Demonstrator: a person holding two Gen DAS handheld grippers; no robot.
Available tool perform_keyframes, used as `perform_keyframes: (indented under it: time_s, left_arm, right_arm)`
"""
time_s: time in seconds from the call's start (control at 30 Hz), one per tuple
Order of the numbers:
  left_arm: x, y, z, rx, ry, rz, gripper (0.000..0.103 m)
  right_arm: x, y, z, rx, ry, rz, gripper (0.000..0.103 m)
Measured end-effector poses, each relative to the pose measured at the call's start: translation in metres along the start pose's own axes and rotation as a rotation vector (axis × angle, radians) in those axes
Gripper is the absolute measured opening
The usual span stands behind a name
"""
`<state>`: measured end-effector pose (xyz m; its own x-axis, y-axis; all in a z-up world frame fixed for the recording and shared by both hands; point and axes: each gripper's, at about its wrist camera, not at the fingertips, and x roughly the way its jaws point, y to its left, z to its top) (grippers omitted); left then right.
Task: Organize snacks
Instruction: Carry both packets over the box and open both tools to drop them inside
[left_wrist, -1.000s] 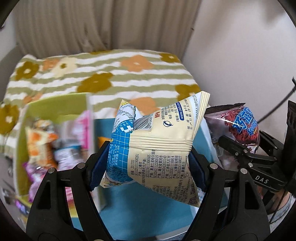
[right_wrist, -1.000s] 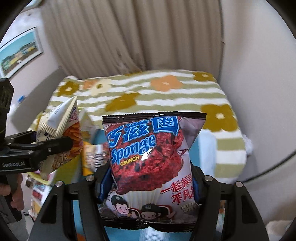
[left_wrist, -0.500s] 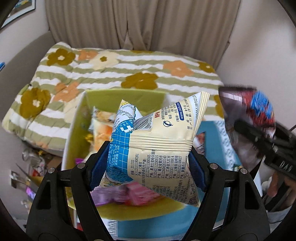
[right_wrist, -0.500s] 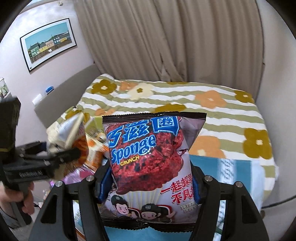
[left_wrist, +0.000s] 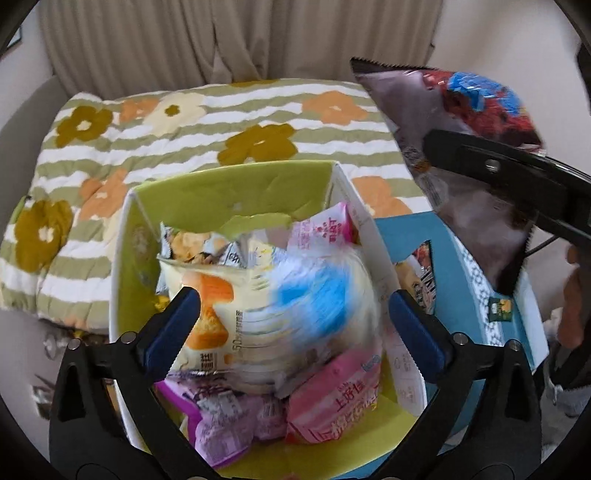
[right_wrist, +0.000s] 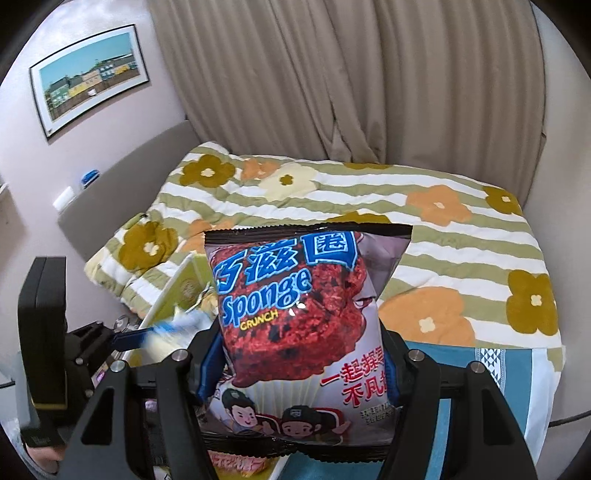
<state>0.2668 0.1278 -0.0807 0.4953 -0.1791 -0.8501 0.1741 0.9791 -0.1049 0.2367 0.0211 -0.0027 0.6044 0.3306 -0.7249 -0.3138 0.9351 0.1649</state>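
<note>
Your left gripper (left_wrist: 291, 325) was opening, fingers spread wide; the cream-and-blue snack bag (left_wrist: 295, 310), gripped a second before, dropped blurred into the green box (left_wrist: 229, 188). Right gripper (right_wrist: 295, 365) still clamped the Sponge Crunch bag (right_wrist: 295, 314): next to stow.

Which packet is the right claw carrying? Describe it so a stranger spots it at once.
Start at the bed with the flowered, striped quilt; in front of it stands the green-lined box of snacks. To the box's right, the right claw grips the Sponge Crunch packet. It alone is dark, with blue lettering over a red crumbly cake and two cartoon figures below.
</note>
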Motion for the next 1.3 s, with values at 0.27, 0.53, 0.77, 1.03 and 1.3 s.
perform_keyframes:
  time_s: [0.27,0.53,0.77,1.03,1.3]
  left_arm:
    - [-0.004,0.033,-0.007,-0.038,0.010,0.002,0.101]
    - [-0.012,0.072,-0.011,-0.100,-0.006,0.009,0.101]
    - [-0.007,0.095,-0.017,-0.149,0.014,-0.010,0.101]
    - [-0.006,0.099,-0.028,-0.158,0.024,-0.032,0.101]
    - [-0.037,0.081,-0.038,-0.174,-0.037,0.008,0.101]
  right_arm:
    - [0.036,0.007,0.006,0.023,0.067,-0.018,0.062]
    - [0.072,0.034,0.022,-0.017,0.137,0.010,0.063]
    - [0.090,0.054,0.024,-0.014,0.129,0.085,0.101]
    - [0.090,0.066,0.016,-0.014,0.106,0.060,0.102]
    - [0.055,0.064,0.009,-0.025,0.057,0.049,0.102]
